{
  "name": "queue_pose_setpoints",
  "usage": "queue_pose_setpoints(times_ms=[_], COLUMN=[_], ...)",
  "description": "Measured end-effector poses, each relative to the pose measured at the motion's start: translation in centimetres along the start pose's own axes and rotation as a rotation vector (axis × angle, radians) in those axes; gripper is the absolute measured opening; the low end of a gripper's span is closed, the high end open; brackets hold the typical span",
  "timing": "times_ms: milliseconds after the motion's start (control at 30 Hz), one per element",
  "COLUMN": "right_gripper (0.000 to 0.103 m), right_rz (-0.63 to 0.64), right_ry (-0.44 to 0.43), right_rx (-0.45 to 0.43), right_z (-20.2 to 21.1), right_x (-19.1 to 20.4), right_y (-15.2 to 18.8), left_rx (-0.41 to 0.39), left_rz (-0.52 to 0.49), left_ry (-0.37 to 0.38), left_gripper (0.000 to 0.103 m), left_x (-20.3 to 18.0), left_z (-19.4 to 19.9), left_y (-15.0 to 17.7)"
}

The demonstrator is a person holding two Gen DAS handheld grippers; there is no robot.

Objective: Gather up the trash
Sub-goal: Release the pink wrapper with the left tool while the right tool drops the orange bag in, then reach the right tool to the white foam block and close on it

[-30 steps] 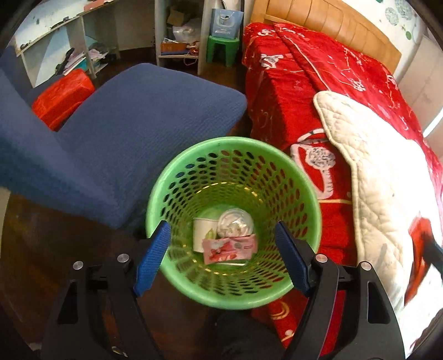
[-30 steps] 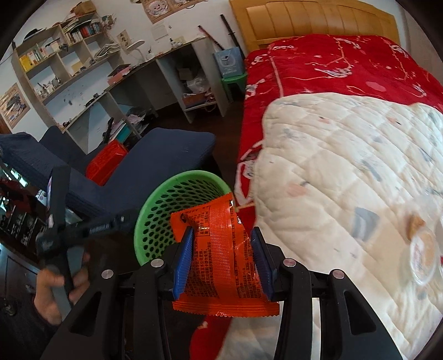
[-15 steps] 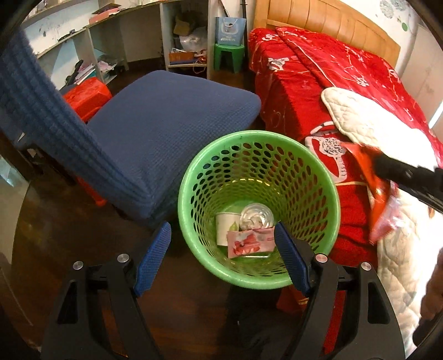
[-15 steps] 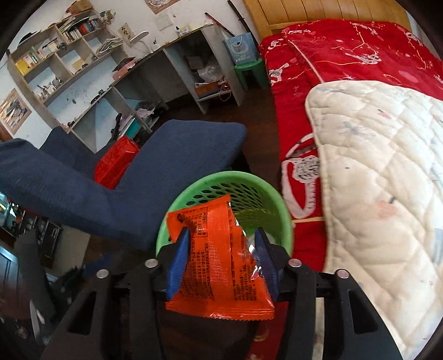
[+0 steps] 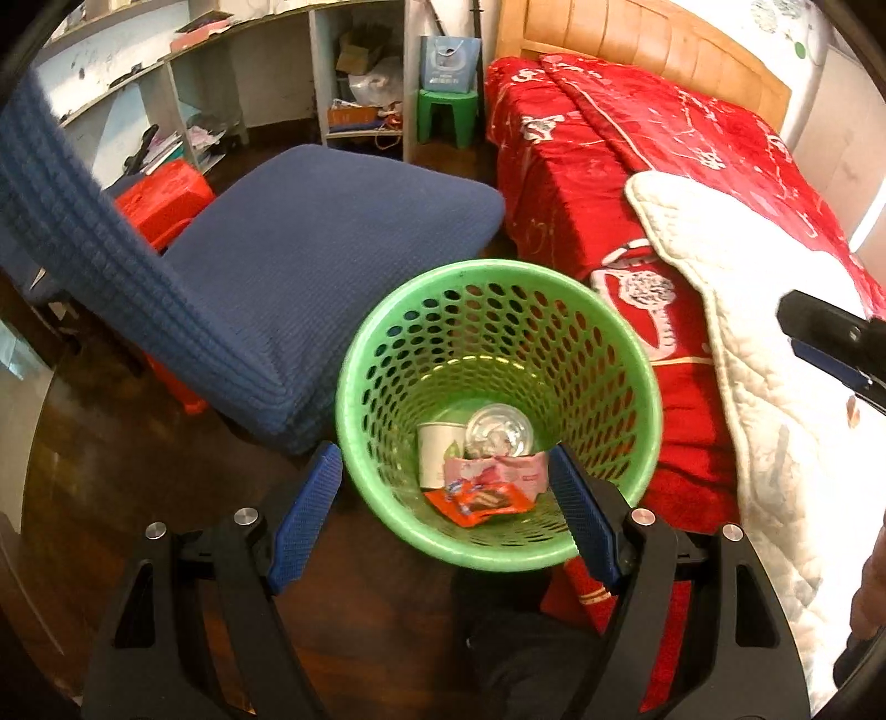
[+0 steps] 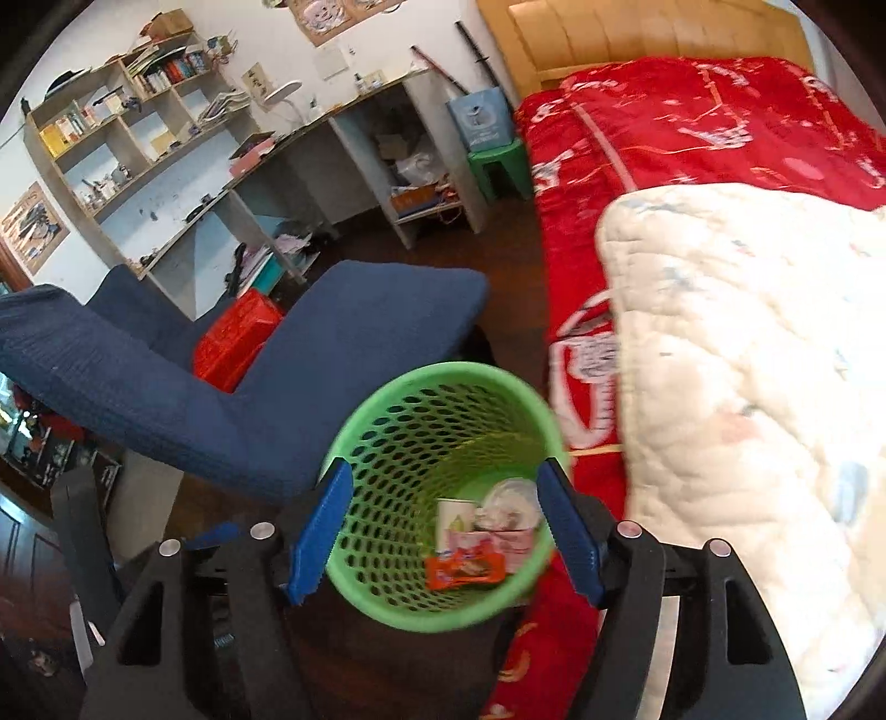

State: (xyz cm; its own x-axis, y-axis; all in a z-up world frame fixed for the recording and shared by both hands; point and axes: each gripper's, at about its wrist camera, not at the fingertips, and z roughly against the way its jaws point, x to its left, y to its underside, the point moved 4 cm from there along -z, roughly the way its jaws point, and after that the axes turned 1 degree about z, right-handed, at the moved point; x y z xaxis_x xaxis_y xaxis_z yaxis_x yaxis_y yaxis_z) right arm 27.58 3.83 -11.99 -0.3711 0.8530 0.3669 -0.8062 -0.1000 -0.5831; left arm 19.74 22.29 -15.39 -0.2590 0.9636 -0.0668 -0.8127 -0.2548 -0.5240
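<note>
Dark polished wooden floor (image 5: 111,471) runs under everything we see in this bedroom. To our right stands a bed with a pale wooden headboard (image 5: 637,50), covered in a red patterned bedspread (image 5: 609,166), with a cream quilted blanket (image 6: 747,387) lying over its near part. To our left sits a navy blue fabric chair (image 5: 304,249), and just behind it a bright red box (image 5: 166,194) rests on the floor. Along the far wall we see a long grey desk with open shelves (image 6: 183,183) holding books and papers, and beside the bed's head a small green plastic stool (image 5: 446,113) with a pale blue paper bag (image 5: 448,61) on top.

Between the chair and the bed stands a round green perforated plastic wastebasket (image 5: 498,288), upright on the floor, close against the chair seat and the bedspread. Inside, at the bottom, we find a small white paper cup (image 5: 434,454), a clear round plastic lid (image 5: 498,435), a pink printed packet (image 5: 498,471), and in front of them an orange snack wrapper (image 5: 479,498) lying flat.

Our left gripper (image 5: 446,518) hovers above the basket's near rim with its blue-padded fingers spread wide and nothing between them. Our right gripper (image 6: 446,534) also hangs over the basket, its blue pads wide apart and empty; in the left camera it shows at the right edge above the blanket.
</note>
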Motion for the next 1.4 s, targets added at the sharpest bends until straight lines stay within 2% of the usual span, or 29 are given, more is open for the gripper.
queue_pose_setpoints(times_ms=[567, 800, 900, 1100, 1233, 1400], right_gripper=[0.072, 0.072, 0.072, 0.071, 0.069, 0.068], right_rz=[-0.136, -0.253, -0.333, -0.511, -0.571, -0.613], right_ry=[0.244, 0.34, 0.343, 0.272, 0.281, 0.342], right_rx=[-0.125, -0.146, -0.123, -0.088, -0.06, -0.022], right_z=[13.6, 17.7, 18.3, 18.2, 17.5, 16.4], right_x=[-15.1, -22.3, -25.0, -28.8, -30.0, -31.0], right_y=[4.1, 5.5, 5.5, 5.2, 4.5, 4.0], left_rx=[-0.013, -0.01, -0.008, 0.0, 0.006, 0.009], left_rz=[-0.131, -0.178, -0.187, -0.202, -0.201, -0.198], left_ry=[0.108, 0.123, 0.131, 0.143, 0.144, 0.144], left_gripper=[0.076, 0.076, 0.076, 0.076, 0.076, 0.076], left_x=[-10.1, -12.8, -13.6, -14.4, -14.3, -14.2], left_z=[2.5, 2.9, 2.8, 2.7, 2.4, 2.1], left_y=[0.4, 0.9, 0.9, 1.2, 1.2, 1.1])
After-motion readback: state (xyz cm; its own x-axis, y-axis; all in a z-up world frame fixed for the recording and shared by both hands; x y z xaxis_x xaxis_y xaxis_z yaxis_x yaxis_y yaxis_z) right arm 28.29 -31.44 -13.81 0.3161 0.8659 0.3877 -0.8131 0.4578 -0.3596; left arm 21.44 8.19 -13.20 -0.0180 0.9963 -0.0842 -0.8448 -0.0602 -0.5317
